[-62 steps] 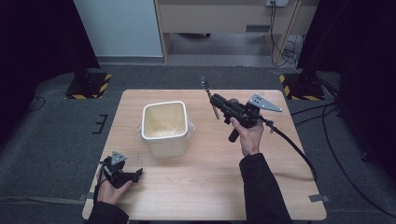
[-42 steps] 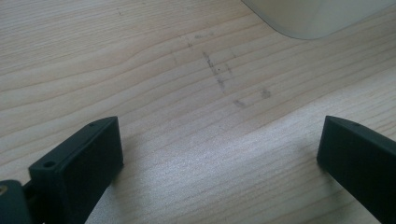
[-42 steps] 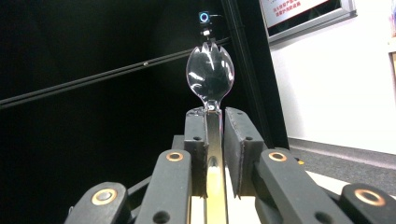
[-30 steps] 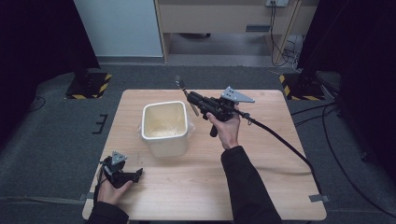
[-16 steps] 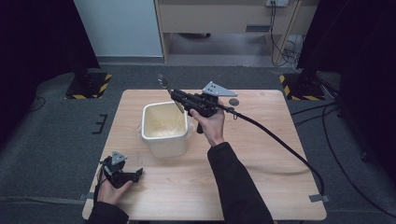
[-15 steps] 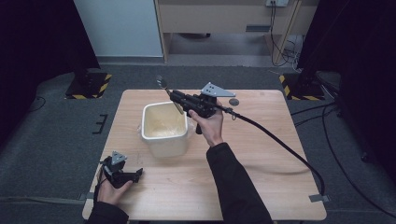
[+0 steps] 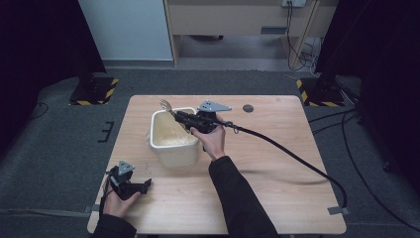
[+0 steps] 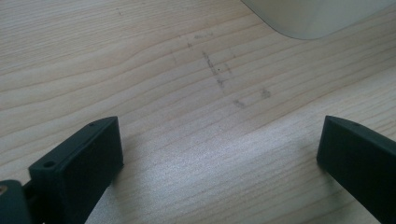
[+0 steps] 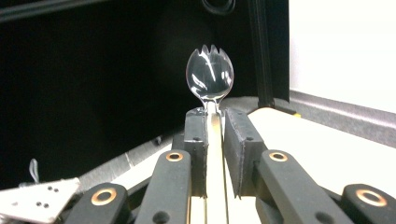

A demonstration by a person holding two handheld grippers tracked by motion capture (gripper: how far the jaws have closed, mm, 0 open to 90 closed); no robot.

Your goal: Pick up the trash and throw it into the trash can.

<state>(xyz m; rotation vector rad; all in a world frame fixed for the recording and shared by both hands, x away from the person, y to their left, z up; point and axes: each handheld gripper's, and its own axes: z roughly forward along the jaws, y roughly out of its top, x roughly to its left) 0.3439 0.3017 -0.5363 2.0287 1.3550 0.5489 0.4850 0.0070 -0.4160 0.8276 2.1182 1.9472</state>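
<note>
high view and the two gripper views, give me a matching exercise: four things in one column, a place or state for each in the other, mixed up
1. spork
2. tub
3. left hand-held gripper
4. right hand-held gripper

a. open, low over bare table wood
b. shut on a clear handle
c. cream, stands mid-table
d. tip sticks out beyond the jaws, above the tub's far rim

Pairs: 1-d, 2-c, 3-a, 4-b

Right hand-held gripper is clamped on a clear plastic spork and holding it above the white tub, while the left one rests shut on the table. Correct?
Not quite: the left hand-held gripper is open, its jaws wide apart over bare wood in the left gripper view. The rest stands: the right hand-held gripper clamps the spork above the white tub.
</note>
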